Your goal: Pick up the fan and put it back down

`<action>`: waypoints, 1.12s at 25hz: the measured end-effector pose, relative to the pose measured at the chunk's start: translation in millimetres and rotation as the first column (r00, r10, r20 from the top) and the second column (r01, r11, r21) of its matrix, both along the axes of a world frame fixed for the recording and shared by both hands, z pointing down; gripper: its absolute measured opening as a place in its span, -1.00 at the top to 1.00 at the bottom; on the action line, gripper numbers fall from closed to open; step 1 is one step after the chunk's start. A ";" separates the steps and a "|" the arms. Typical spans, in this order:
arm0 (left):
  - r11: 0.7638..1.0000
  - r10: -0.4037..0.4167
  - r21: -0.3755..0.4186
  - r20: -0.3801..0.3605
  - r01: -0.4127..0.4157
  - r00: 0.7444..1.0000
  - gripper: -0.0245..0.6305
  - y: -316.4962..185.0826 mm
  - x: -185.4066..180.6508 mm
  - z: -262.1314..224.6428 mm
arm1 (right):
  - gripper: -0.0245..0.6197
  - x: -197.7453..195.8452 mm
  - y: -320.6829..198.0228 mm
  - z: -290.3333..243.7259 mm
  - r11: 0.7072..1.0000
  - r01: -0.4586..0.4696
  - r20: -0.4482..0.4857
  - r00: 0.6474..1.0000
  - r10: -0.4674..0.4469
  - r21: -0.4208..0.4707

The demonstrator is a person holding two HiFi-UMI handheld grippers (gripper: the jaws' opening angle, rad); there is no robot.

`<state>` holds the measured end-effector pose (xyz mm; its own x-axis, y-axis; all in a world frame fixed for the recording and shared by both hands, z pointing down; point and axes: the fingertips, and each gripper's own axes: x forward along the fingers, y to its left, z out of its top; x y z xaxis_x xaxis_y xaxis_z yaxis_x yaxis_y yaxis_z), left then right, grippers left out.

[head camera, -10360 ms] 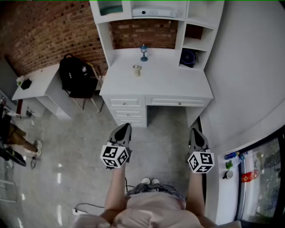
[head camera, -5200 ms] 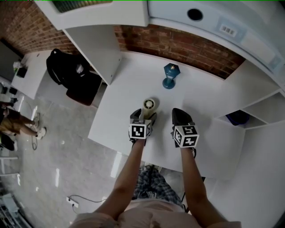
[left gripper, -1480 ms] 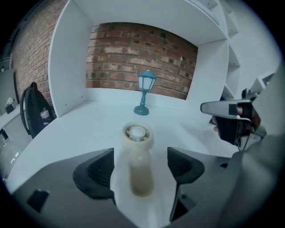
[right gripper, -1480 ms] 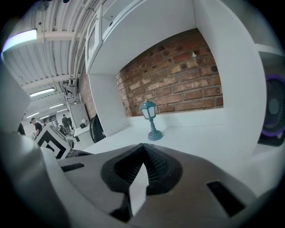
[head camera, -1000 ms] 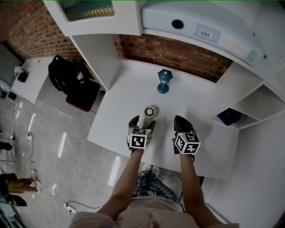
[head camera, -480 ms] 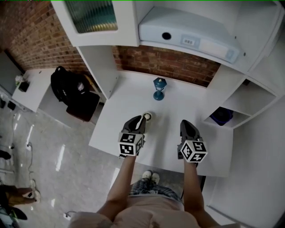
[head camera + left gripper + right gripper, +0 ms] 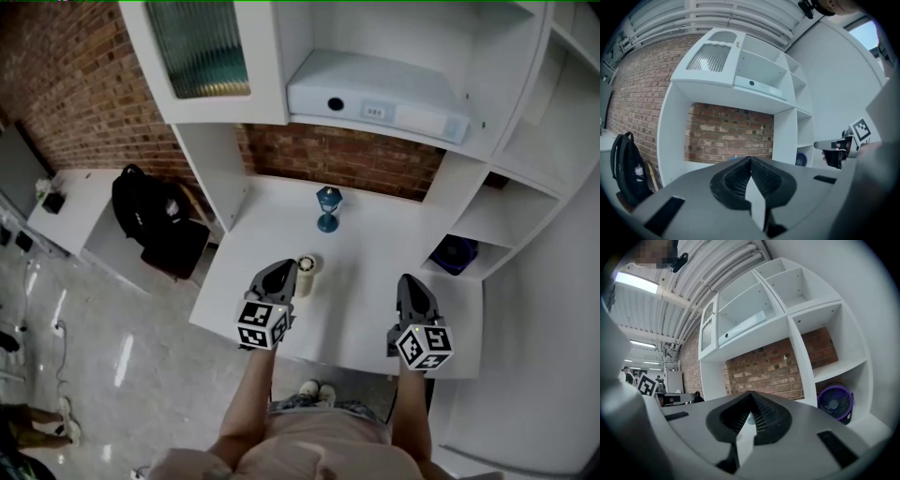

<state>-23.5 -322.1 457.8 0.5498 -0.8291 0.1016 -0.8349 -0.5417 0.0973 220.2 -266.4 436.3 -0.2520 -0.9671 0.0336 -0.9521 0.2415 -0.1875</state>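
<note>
The small cream fan [image 7: 306,266] stands on the white desk [image 7: 366,309], just right of my left gripper's tips and apart from them. My left gripper [image 7: 284,269] hangs over the desk's front left part. Its jaws have just been closing and now stand shut with nothing between them, the tip [image 7: 751,158] pointing level at the brick wall. My right gripper [image 7: 409,282] is over the desk's front right, also shut and empty [image 7: 750,393]. The cream fan shows in neither gripper view.
A blue lantern-shaped ornament [image 7: 326,207] stands at the back of the desk. A purple fan [image 7: 455,253] [image 7: 833,403] sits in the right cubby. A white box-shaped device [image 7: 375,94] lies on the upper shelf. A black backpack [image 7: 148,211] rests on a chair to the left.
The left gripper has let go of the cream fan, which stays on the desk. Both grippers have risen and drawn back toward the desk's front edge. The left jaws have closed.
</note>
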 end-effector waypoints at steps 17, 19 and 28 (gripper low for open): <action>0.999 0.036 0.035 -0.029 -0.035 0.999 0.84 9.5 5.1 -15.6 | 0.88 39.5 30.9 -17.9 0.990 -0.130 -0.054 0.990 0.134 0.059; 0.999 0.036 0.035 -0.032 -0.035 0.999 0.84 8.8 5.3 -15.5 | 0.88 38.9 30.7 -19.4 0.989 -0.131 -0.072 0.988 0.136 0.064; 0.999 0.030 0.024 -0.043 -0.029 0.999 0.84 7.2 0.6 -14.7 | 0.88 35.2 29.4 -22.5 0.992 -0.116 -0.089 0.989 0.121 0.058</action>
<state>-22.9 -315.0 443.2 0.5775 -0.8143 0.0577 -0.8138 -0.5686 0.1203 255.4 -237.0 413.8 -0.1336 -0.9910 0.0003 -0.9872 0.1331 -0.0874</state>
